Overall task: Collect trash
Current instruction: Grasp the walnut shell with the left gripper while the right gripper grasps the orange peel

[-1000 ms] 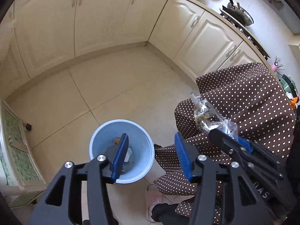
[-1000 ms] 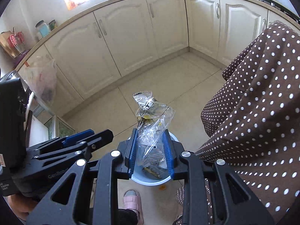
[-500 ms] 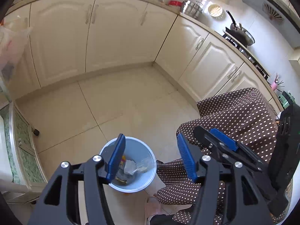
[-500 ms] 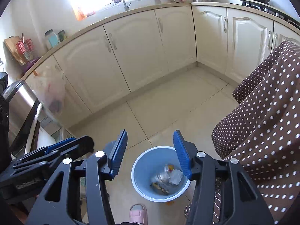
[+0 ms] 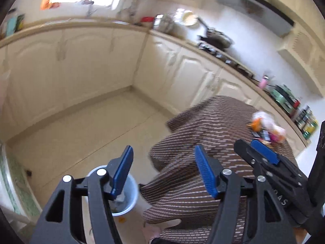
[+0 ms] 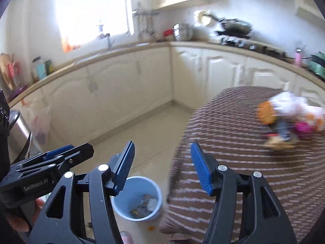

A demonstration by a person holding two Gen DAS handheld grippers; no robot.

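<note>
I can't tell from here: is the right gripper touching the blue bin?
Apart. In the right wrist view the right gripper stands open and empty, up in the air, with the blue bin down on the floor below it.

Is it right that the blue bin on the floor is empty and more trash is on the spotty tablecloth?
Not quite. The blue bin is not empty: the right wrist view shows wrappers lying at its bottom. The rest is right: it stands on the floor, and more trash lies on the spotty tablecloth.

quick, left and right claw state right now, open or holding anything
left claw: open, nothing between its pads, jaws have just been opening.
right claw: open, empty, jaws have just been opening.
</note>
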